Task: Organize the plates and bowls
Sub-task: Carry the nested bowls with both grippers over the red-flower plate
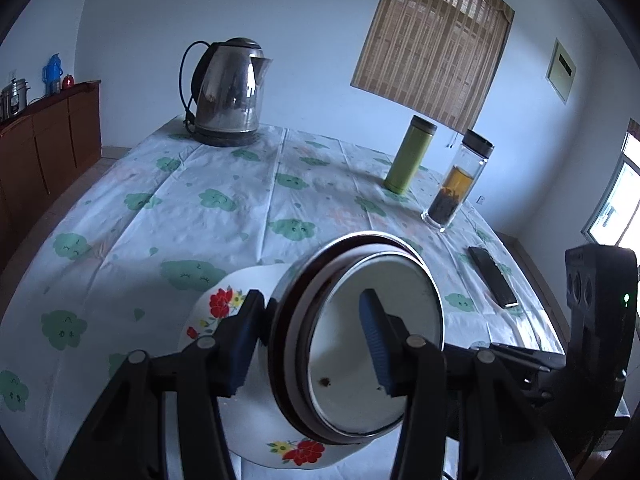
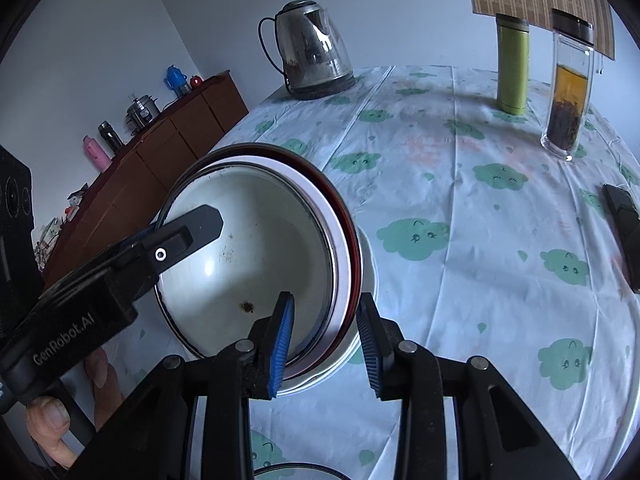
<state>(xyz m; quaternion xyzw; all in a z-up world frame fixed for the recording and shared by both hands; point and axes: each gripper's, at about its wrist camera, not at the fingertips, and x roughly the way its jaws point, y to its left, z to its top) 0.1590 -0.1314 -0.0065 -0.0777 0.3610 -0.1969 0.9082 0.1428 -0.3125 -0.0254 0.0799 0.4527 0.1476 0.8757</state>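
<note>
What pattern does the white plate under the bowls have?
Red flowers with yellow and green, on the white plate; best seen in the left wrist view.

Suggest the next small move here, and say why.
Probably close the right gripper on the nested bowls: its fingers already straddle their rim, seemingly with small gaps, while the left gripper alone holds the tilted stack above the table.
</note>
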